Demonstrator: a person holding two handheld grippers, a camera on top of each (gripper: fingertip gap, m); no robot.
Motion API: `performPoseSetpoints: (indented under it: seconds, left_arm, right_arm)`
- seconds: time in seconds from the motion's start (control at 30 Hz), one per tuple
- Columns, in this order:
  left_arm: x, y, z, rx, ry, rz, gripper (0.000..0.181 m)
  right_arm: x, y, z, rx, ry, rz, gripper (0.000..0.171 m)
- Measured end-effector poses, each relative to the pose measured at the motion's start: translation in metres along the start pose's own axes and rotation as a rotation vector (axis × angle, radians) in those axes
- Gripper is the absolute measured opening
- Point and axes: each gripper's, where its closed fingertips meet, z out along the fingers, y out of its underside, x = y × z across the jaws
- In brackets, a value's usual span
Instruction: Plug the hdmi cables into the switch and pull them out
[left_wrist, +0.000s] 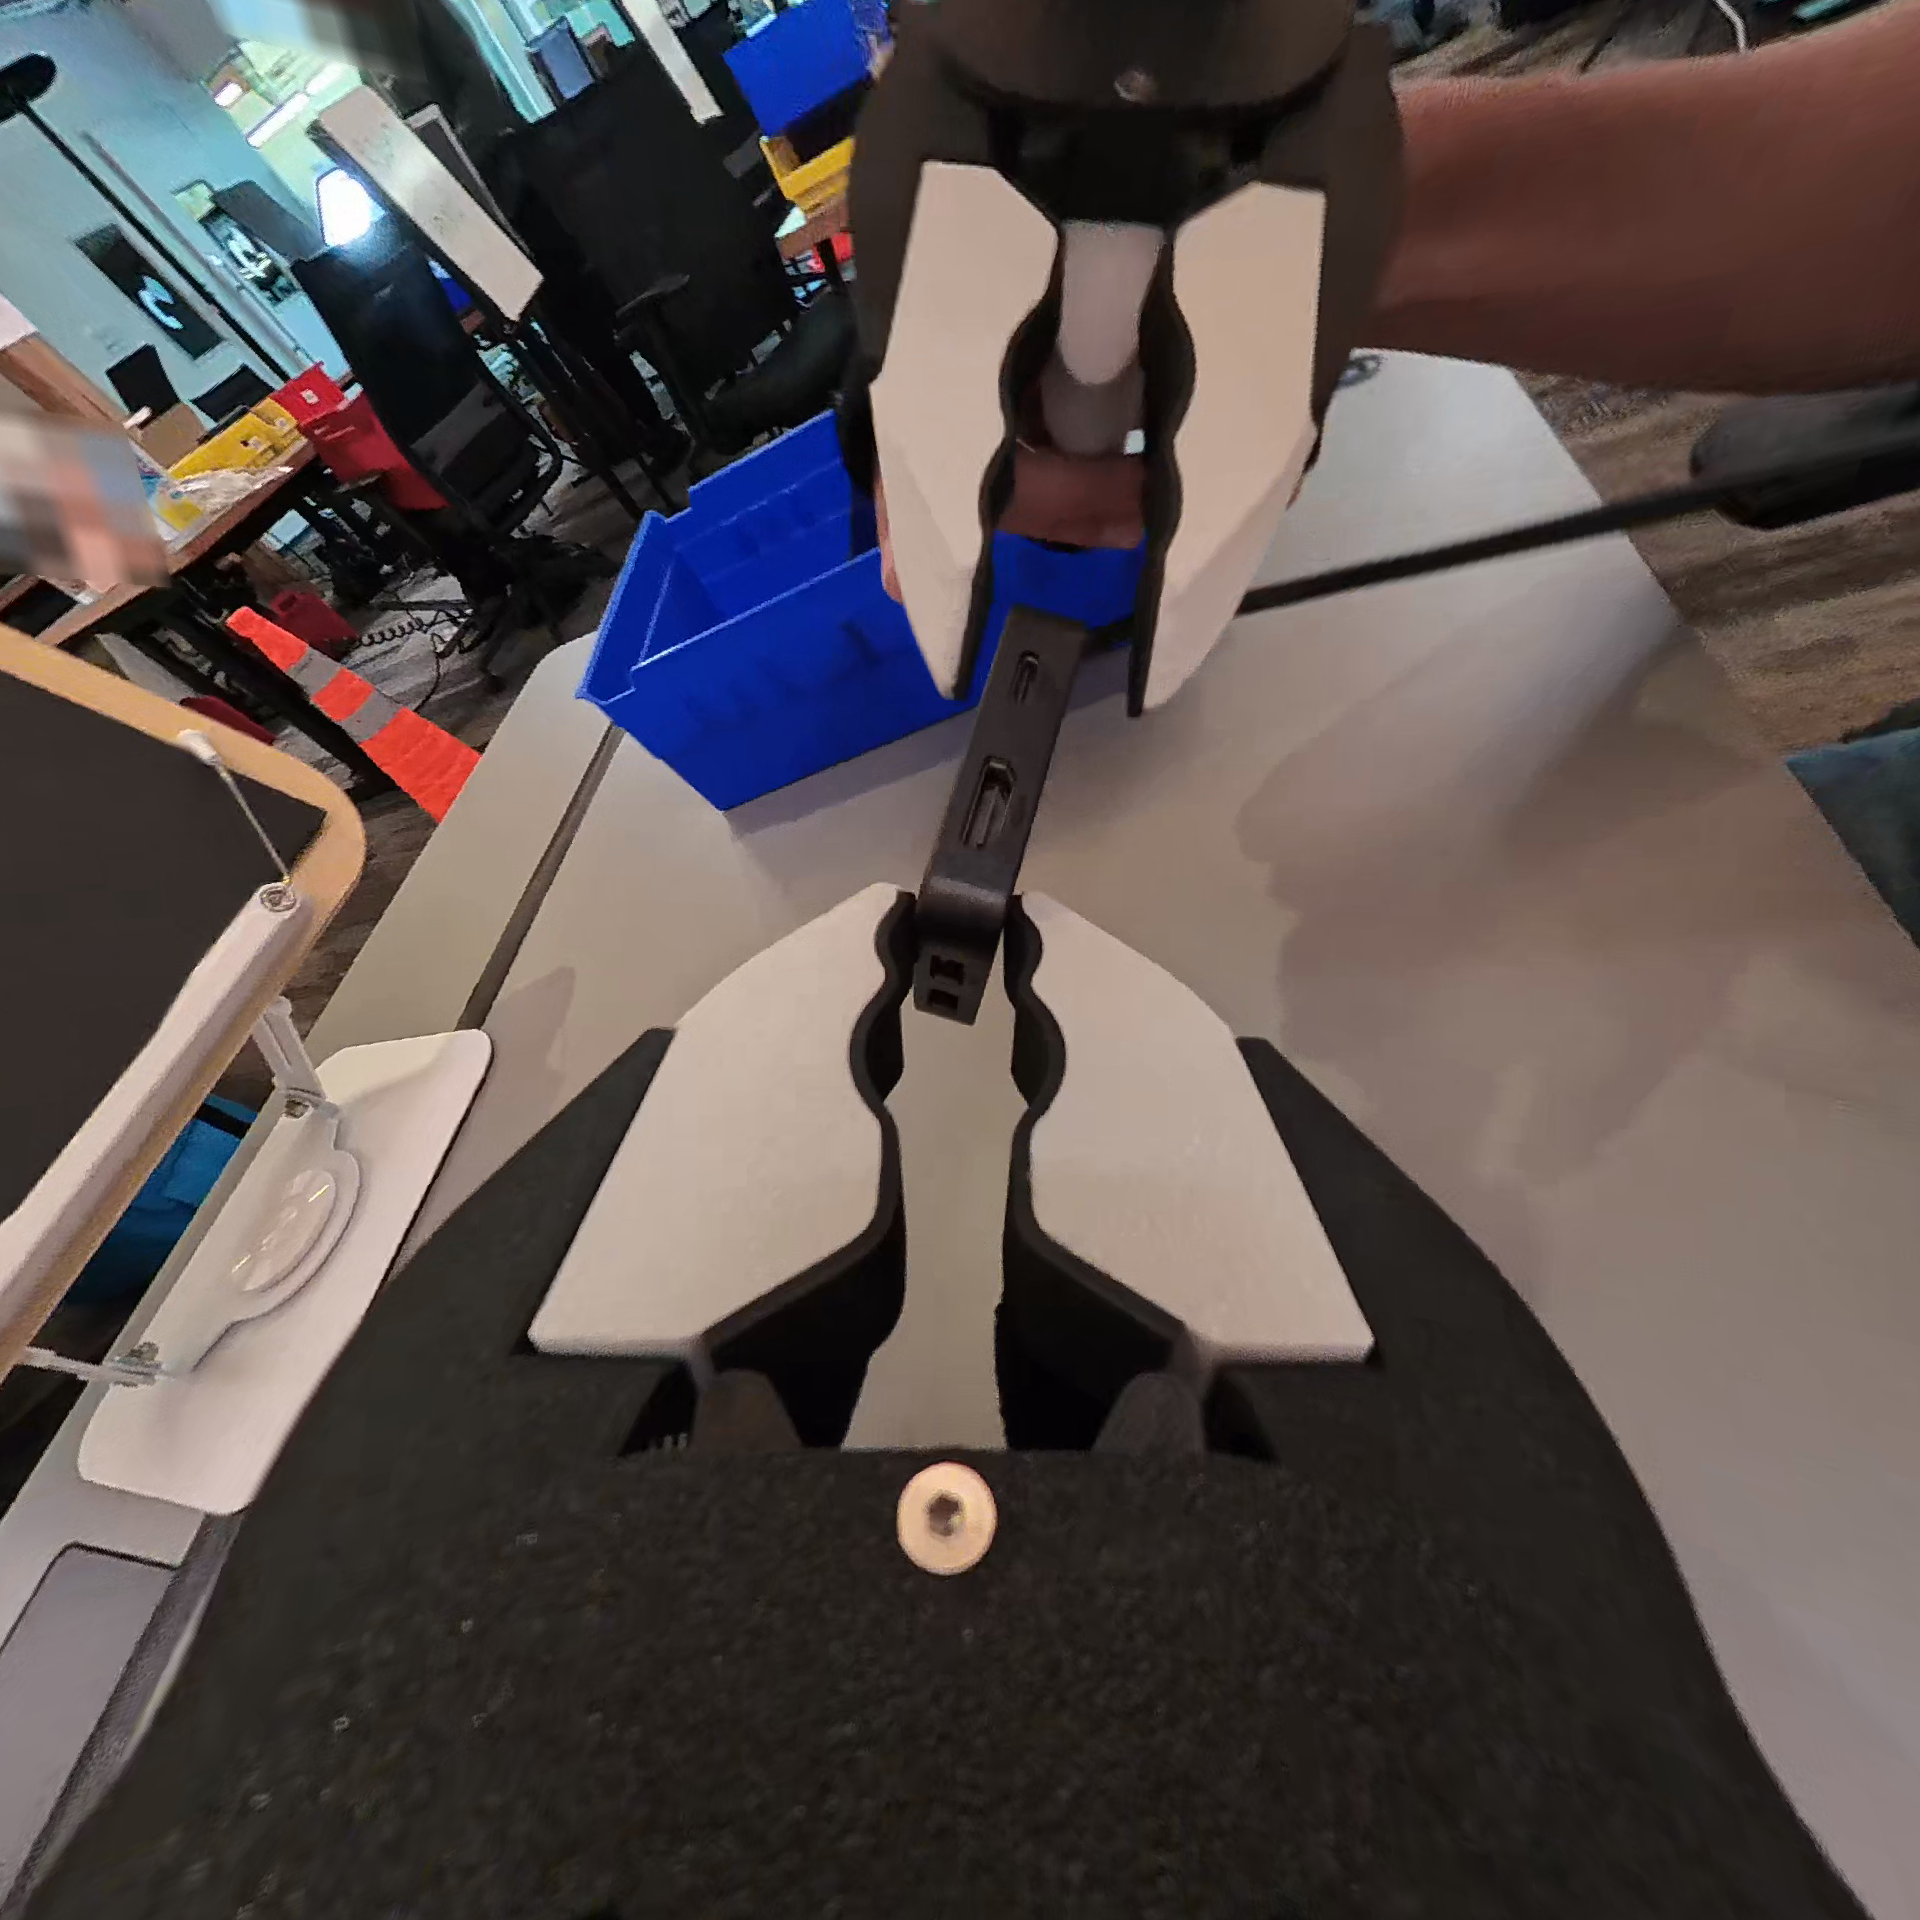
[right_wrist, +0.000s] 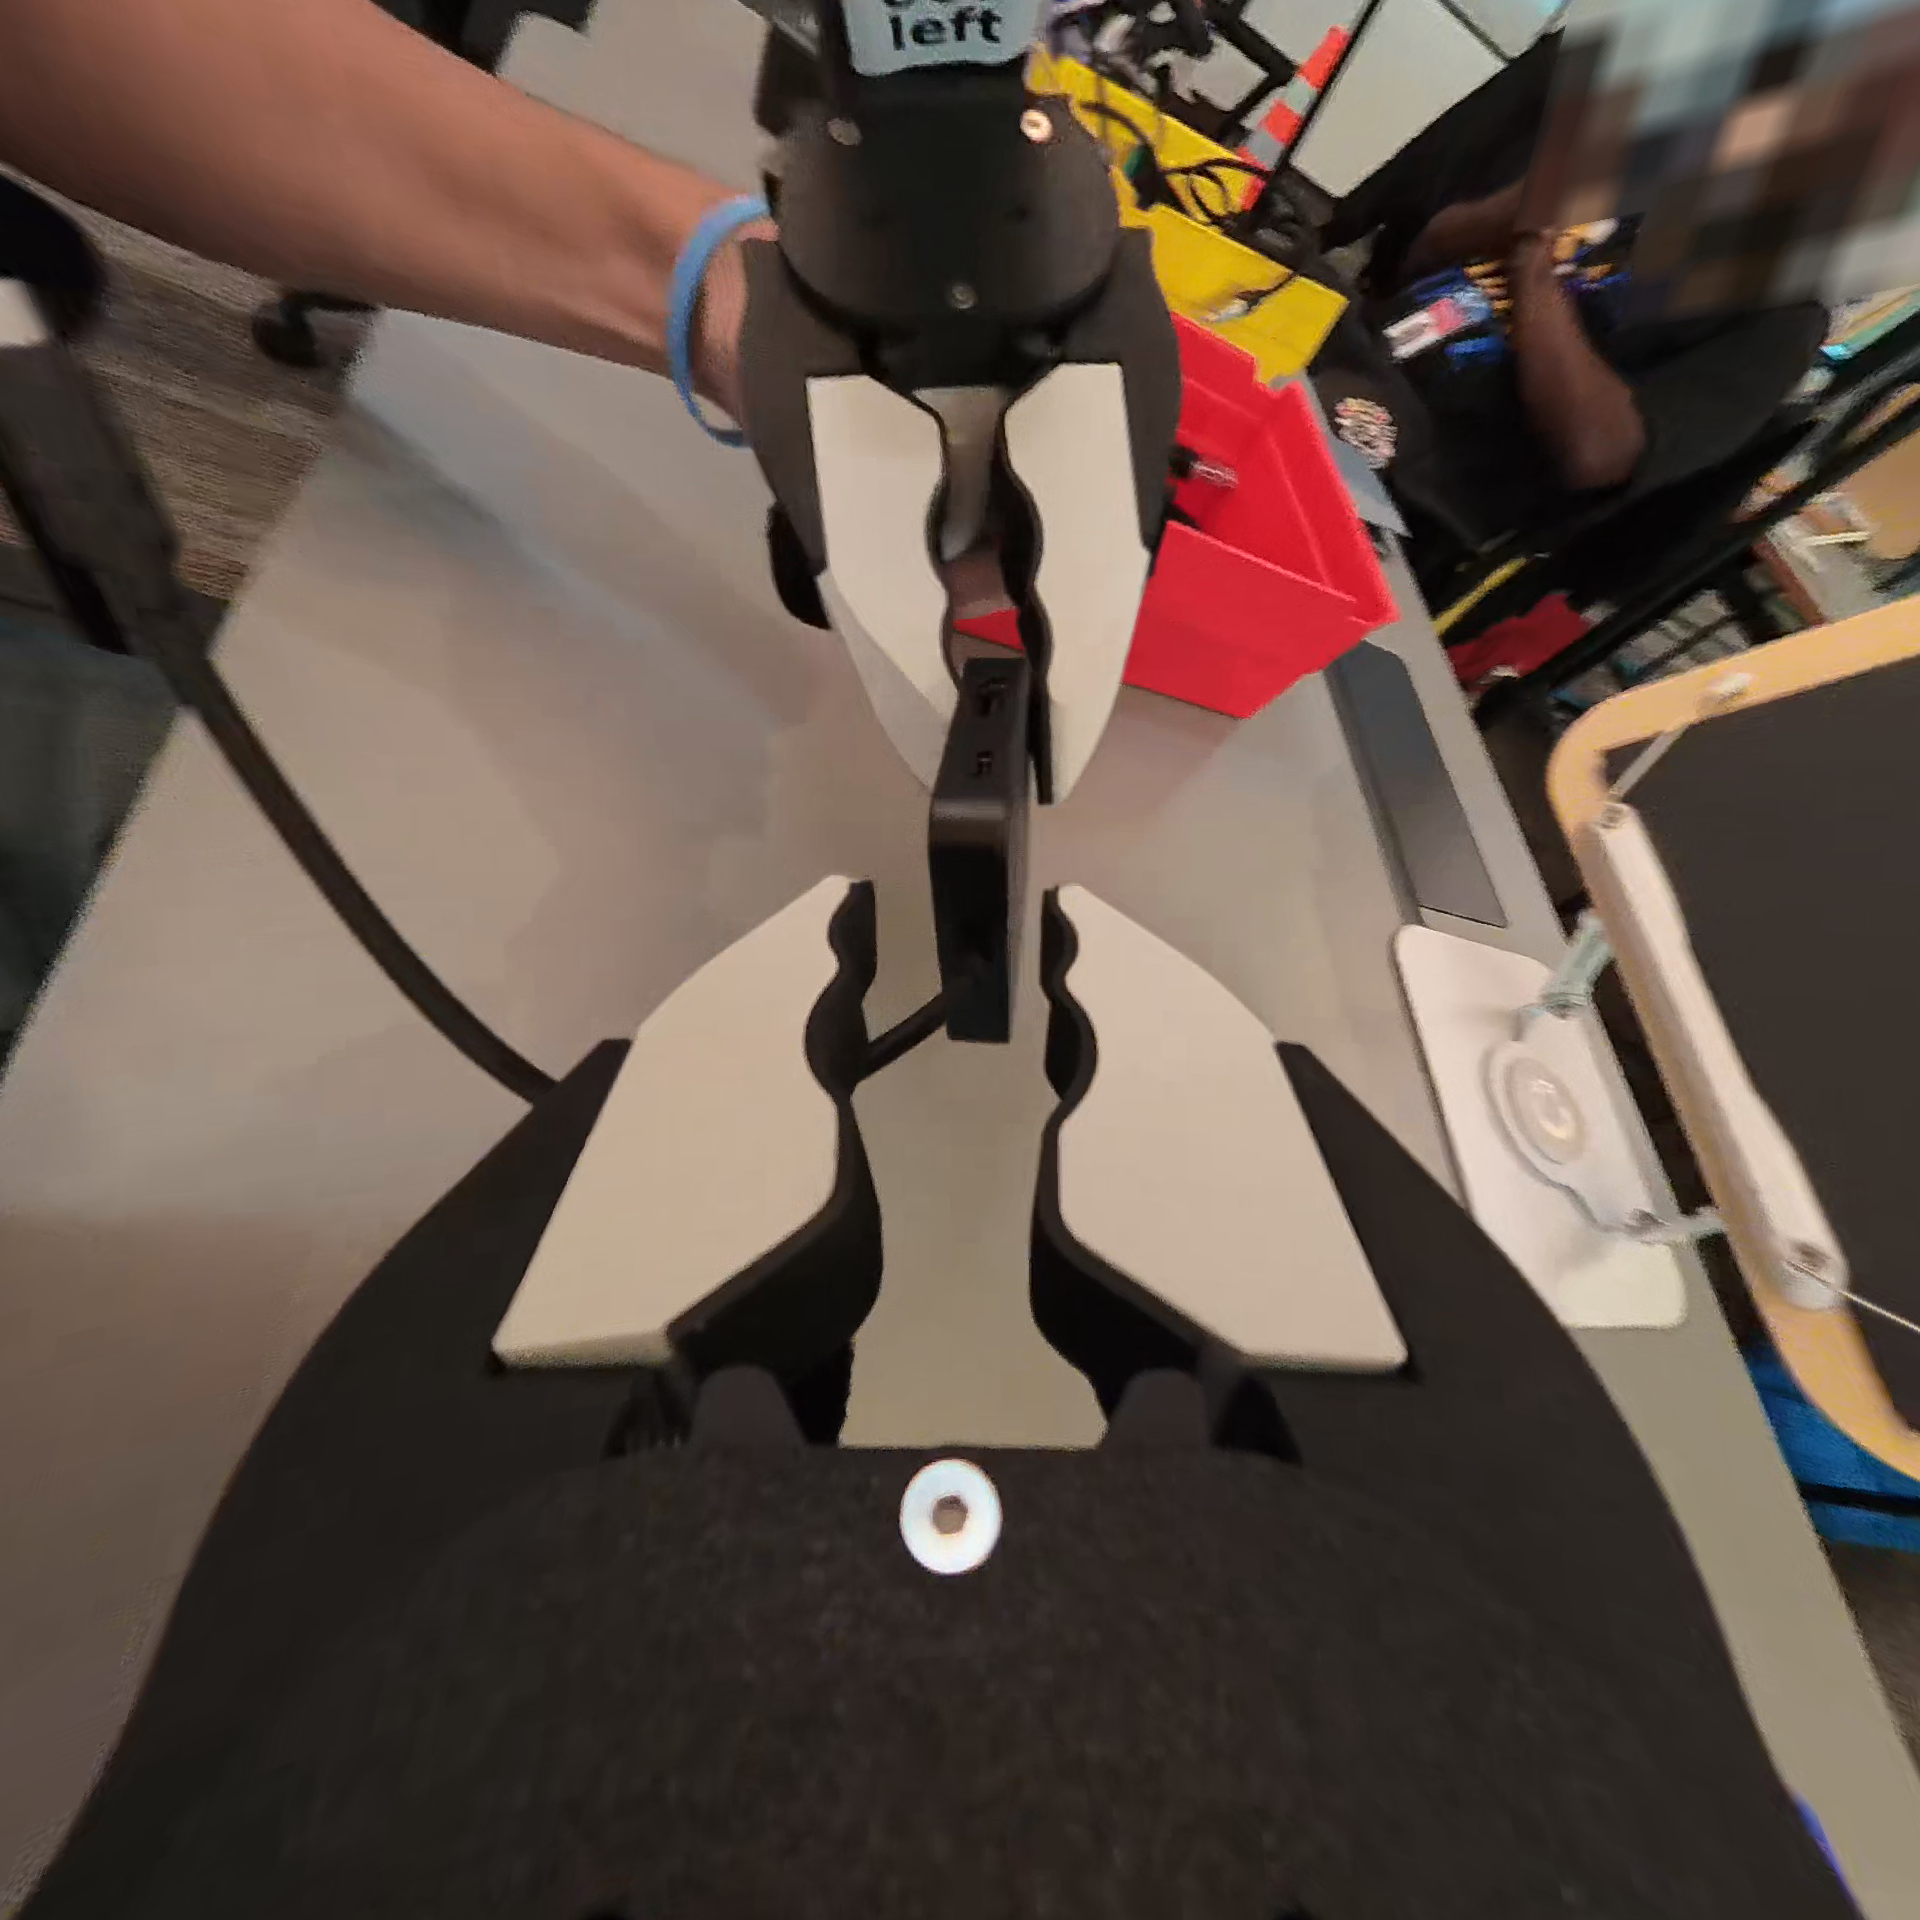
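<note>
The far end of the black switch (left_wrist: 997, 769) disappears between the right gripper (left_wrist: 1049, 675), so contact there is unclear. In the right wrist view the switch (right_wrist: 980, 862) looks motion-blurred, its ports too small to read. The black cable (right_wrist: 312, 831) runs out of frame at the left edge.

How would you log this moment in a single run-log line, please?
left gripper: shut on slim black rectangular plastic switch | right gripper: open around its other end | thick black cable: plugged in
</note>
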Motion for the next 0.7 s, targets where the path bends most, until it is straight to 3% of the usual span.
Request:
performPoseSetpoints:
  seconds: [0.17,0.27,0.6,0.7]
  left_arm:
    - [0.006,-0.007,0.009,0.078,0.000,-0.046,0.014]
    - [0.010,-0.016,0.014,0.112,-0.010,-0.015,0.014]
    - [0.025,-0.022,0.012,0.213,0.064,-0.059,0.014]
    - [0.026,-0.029,0.004,0.242,0.078,-0.070,0.014]
  right_arm:
    - [0.006,0.020,0.009,-0.061,0.098,-0.054,0.029]
    - [0.009,0.025,0.011,-0.054,0.171,-0.115,0.020]
    - [-0.008,0.008,-0.002,0.109,-0.012,0.004,0.016]
    - [-0.001,-0.005,-0.022,0.256,-0.024,0.075,0.028]
